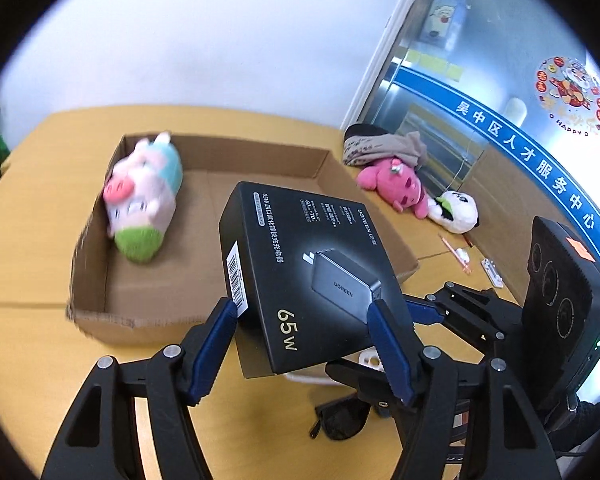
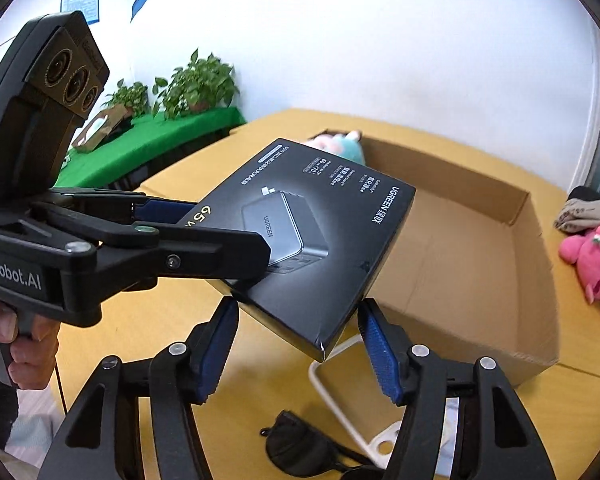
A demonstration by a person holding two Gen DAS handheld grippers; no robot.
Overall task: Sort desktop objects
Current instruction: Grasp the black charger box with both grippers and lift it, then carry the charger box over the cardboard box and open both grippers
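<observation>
Left wrist view: the left tongs [image 1: 302, 316] are clenched on the near end of a black charger box [image 1: 312, 272], blue pads pressing both side edges. The box is lifted off the worktop [image 1: 28, 216] and tilted, its far end over the near wall of an open carton [image 1: 96, 272]. A pastel plush [image 1: 142, 196] lies inside the carton at its left. Beyond the carton's right side lie a pink plush [image 1: 396, 184] and a white plush [image 1: 456, 210], with a grey cloth [image 1: 384, 146] behind them. The right tongs' body shows at the right.

Right wrist view: the right tongs [image 2: 298, 334] are spread wide, released, their pads flanking the box's [image 2: 320, 240] near corner without touching it. The left tongs [image 2: 204, 220] enter from the left, gripping the box. Only here appear potted plants [image 2: 196, 84] on a green cloth, and a black pouch [image 2: 300, 446] beside a white frame [image 2: 340, 400] on the worktop below.
</observation>
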